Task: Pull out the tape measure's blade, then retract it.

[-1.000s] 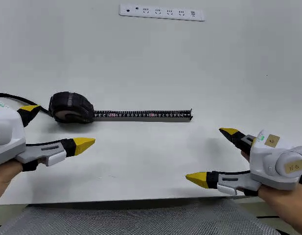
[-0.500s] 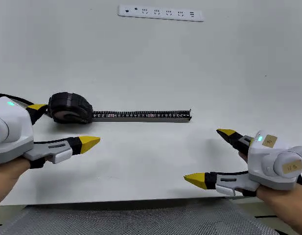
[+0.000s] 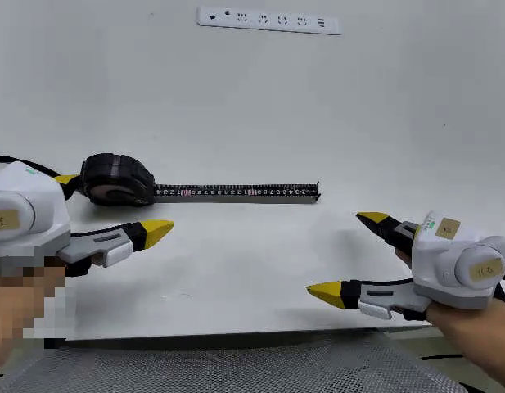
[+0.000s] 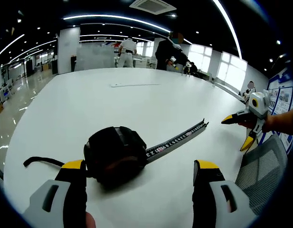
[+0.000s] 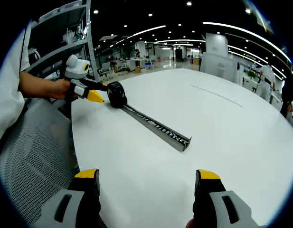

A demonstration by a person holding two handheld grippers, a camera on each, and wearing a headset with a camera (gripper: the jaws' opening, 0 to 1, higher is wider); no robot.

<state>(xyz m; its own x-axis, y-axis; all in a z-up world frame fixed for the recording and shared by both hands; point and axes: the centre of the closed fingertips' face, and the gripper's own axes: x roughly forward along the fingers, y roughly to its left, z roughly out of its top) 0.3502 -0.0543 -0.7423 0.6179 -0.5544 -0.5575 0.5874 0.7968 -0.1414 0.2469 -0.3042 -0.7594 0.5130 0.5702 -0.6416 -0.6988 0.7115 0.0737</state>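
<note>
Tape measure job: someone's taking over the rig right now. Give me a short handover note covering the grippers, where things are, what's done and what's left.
The left gripper has its tongs open, straddling the tape measure case without gripping it.
The right gripper has its tongs open and holds nothing. It is near the front edge of the table, apart from the hook end.
The blade is pulled out and lies flat on the table, running from the case toward the right gripper's side.
Done: the pull-out.
Left: retract the blade into the case.
</note>
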